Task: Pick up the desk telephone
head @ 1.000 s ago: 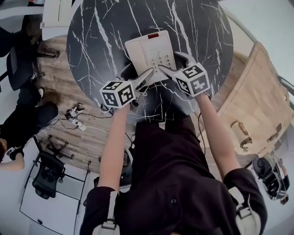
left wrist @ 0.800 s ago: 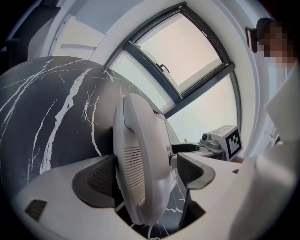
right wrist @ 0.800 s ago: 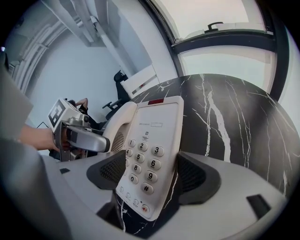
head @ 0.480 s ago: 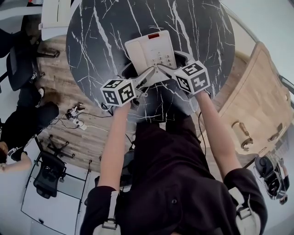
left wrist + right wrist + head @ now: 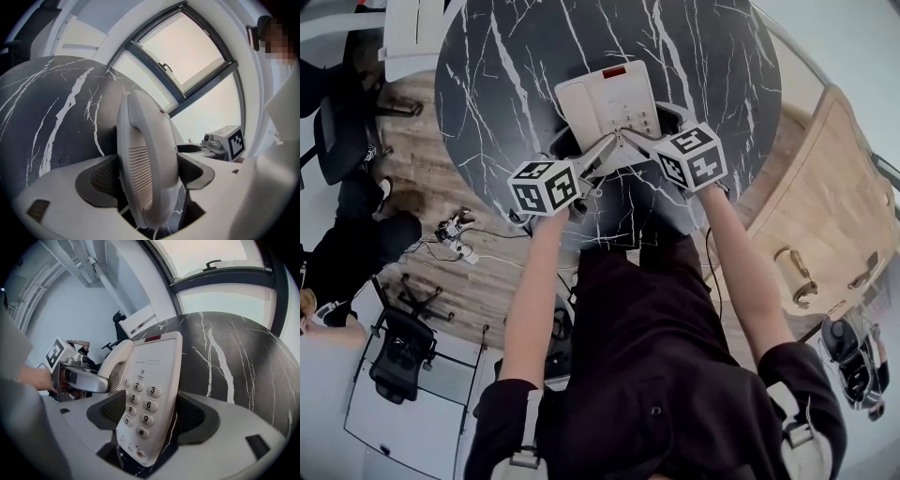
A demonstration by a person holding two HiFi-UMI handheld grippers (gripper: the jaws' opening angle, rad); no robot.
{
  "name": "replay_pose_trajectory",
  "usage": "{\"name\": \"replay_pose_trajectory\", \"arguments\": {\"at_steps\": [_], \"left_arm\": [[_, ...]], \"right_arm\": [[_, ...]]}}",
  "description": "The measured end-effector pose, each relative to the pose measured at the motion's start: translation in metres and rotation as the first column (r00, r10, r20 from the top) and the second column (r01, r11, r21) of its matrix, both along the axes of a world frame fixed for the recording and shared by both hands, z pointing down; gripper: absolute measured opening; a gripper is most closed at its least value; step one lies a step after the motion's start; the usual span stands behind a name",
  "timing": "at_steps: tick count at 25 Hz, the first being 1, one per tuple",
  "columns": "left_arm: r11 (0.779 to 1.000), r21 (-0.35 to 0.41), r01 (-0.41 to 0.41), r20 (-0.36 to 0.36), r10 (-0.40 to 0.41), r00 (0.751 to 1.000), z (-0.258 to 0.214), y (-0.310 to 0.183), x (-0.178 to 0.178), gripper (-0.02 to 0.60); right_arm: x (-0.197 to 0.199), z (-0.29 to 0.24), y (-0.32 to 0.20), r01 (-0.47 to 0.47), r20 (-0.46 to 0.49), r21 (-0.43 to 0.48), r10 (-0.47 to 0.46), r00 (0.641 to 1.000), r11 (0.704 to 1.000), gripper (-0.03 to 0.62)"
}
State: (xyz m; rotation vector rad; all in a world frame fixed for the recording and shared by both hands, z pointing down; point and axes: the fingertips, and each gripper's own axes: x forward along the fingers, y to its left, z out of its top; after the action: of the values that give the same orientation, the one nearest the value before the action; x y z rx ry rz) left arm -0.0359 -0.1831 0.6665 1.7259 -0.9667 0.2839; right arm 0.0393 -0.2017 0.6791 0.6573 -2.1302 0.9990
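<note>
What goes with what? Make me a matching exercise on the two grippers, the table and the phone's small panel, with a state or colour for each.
1. left gripper
2. right gripper
3. table
4. small panel at the far end of the desk telephone

A. black with white veins
B. closed on the telephone's keypad side
C. closed on the handset
D. red

Pairs: 1-C, 2-B, 3-A, 4-D

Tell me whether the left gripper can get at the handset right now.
Probably yes: the handset stands between the left gripper's pads, which seem to touch both its sides, and nothing blocks it.
</note>
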Motion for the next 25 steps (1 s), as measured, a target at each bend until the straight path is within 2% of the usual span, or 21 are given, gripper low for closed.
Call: {"name": "replay_pose_trajectory", "arguments": {"at_steps": [18,25], "left_arm": [[0.999,-0.019,0.028,0.011,-0.028,1.0,-0.0002,-0.0004,-0.0022,0.39],[0.999,-0.045,-0.01,0.031,0.011,0.999,-0.0021,0.0062,0.0008,0.385]], "right_arm": [[0.003,-0.0009,-0.0018,-0.033,-0.021,-0.001,0.033,0.999,0.999,0.33],[0.0054,-0.003,0.0059,-0.059,-0.039,-0.019,0.058,0.998,0.998,0.33]]}}
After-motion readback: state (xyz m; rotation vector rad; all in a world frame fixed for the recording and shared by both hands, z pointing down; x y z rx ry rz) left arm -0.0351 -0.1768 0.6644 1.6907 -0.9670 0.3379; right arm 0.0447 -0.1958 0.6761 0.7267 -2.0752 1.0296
